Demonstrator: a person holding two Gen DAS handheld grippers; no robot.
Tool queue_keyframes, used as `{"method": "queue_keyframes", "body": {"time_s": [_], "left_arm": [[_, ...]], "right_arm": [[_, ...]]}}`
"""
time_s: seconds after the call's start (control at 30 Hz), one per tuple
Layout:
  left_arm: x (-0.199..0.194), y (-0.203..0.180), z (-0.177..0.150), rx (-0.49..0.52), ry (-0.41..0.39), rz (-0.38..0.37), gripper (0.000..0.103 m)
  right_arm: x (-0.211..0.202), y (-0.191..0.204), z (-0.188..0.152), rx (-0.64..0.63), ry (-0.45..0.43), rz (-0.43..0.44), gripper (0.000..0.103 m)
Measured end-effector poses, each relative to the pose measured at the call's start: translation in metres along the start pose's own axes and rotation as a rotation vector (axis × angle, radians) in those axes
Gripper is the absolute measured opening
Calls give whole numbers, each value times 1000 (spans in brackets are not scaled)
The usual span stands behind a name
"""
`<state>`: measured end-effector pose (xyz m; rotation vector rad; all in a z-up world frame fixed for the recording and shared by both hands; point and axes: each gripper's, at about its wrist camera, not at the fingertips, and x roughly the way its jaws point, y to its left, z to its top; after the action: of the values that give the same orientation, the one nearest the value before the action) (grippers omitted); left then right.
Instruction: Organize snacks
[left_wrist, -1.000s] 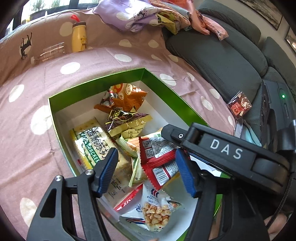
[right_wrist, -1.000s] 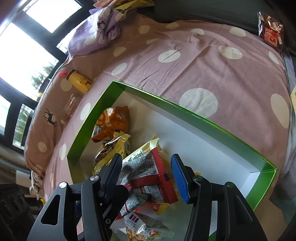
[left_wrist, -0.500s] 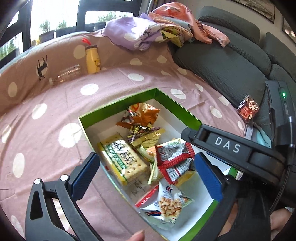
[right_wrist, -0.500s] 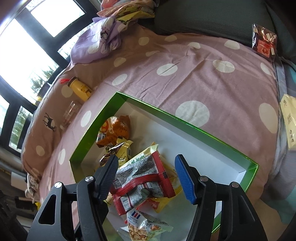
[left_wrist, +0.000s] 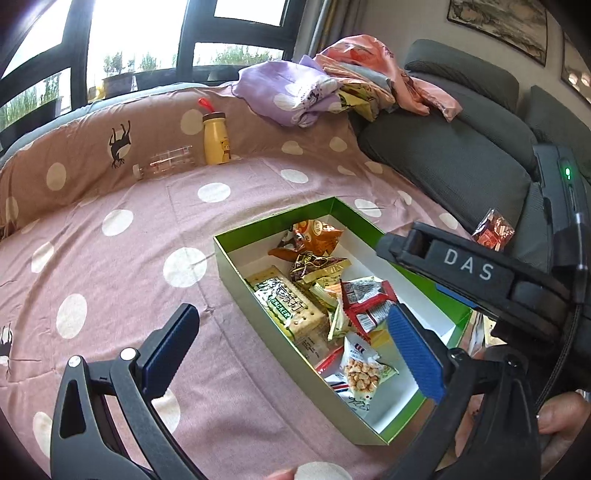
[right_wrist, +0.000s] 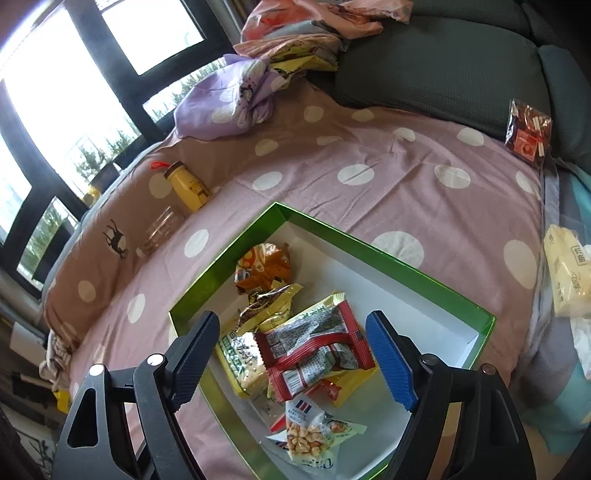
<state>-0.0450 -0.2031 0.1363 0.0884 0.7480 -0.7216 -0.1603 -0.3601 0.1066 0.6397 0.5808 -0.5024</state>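
A green box (left_wrist: 236, 266) (right_wrist: 391, 262) with a white inside lies on the polka-dot bed cover. It holds several snack packets: a red and grey packet (left_wrist: 365, 299) (right_wrist: 314, 347), a cracker pack (left_wrist: 288, 306) (right_wrist: 240, 358), an orange bag (left_wrist: 314, 236) (right_wrist: 264, 267), a peanut bag (left_wrist: 362, 373) (right_wrist: 314, 432). My left gripper (left_wrist: 291, 354) stands wide open above the box's near left wall, nothing between its fingers. My right gripper (right_wrist: 291, 354) hovers over the red and grey packet, its jaws opening, pads clear of it. The right gripper's body (left_wrist: 469, 273) shows in the left wrist view.
A yellow bottle (left_wrist: 216, 138) (right_wrist: 186, 186) and a clear glass (left_wrist: 166, 166) (right_wrist: 160, 230) lie at the bed's far edge. Crumpled clothes (left_wrist: 332, 85) top a grey sofa (left_wrist: 454, 162). A red snack packet (left_wrist: 493, 230) (right_wrist: 528, 131) rests on the sofa. A tissue pack (right_wrist: 570, 273) lies at right.
Both grippers have risen and drawn back from the box and opened wider. The red and grey packet, earlier between the right fingers, now lies loose in the box.
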Motion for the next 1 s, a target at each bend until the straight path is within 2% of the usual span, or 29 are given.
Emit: {"method": "queue_keyframes", "body": {"time_s": [0.17,0.33,0.5,0.8,1.0], "left_arm": [[-11,0,-2,-7,-12,-4,102],[-20,9,-5,-62,-14,-25,102],[-24,7,-8,-58,-19,-6,102],[-22,7,-11,-61,-5,-33,102],[-23,10,-11,-70,-3,-27,102]], "right_arm": [[-15,10,-4,-36,-34,-5,85],[-27,17,-8,-74,-56,-21,85],[-41,14,-16,-77,-94,-43,85],[-43,8,-21,-79,-94,-102,86],[-45,11,-23,-89,-100,-95,86]]}}
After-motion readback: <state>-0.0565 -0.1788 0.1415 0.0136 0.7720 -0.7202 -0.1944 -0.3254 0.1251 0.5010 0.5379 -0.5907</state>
